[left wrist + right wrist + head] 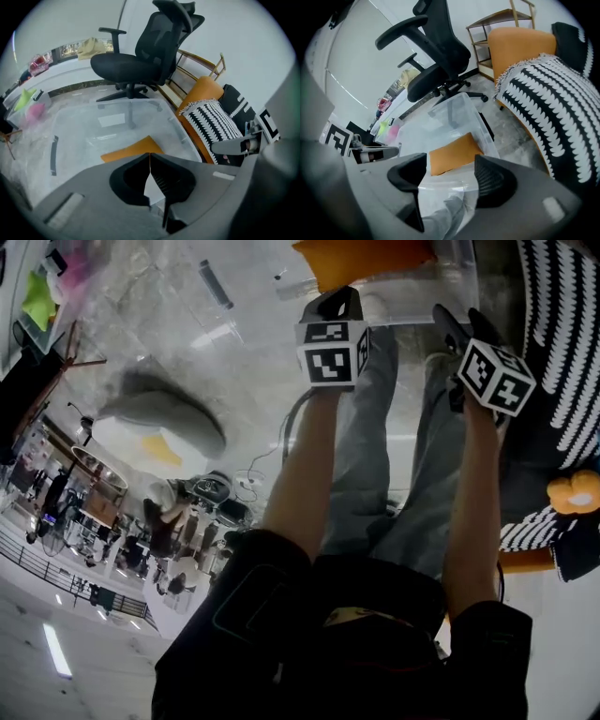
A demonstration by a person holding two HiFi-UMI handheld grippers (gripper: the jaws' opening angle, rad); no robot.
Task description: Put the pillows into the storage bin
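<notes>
An orange pillow (366, 257) (133, 149) (452, 152) lies flat inside the clear plastic storage bin (412, 304) (117, 117) (461, 110). A black-and-white patterned pillow (562, 343) (215, 123) (555, 112) rests on an orange chair (202, 89) (520, 47) to the right of the bin. My left gripper (333, 304) (150, 165) hangs over the bin's near edge, shut with nothing in it. To its right my right gripper (457, 326) (450, 176) stands open and empty, between the bin and the patterned pillow.
A black office chair (150, 51) (436, 51) stands behind the bin, with a wooden shelf frame (497, 23) beside it. A grey and white soft thing (159, 418) lies on the floor at the left. An orange plush (574, 491) sits at the right. My legs (375, 465) are below the grippers.
</notes>
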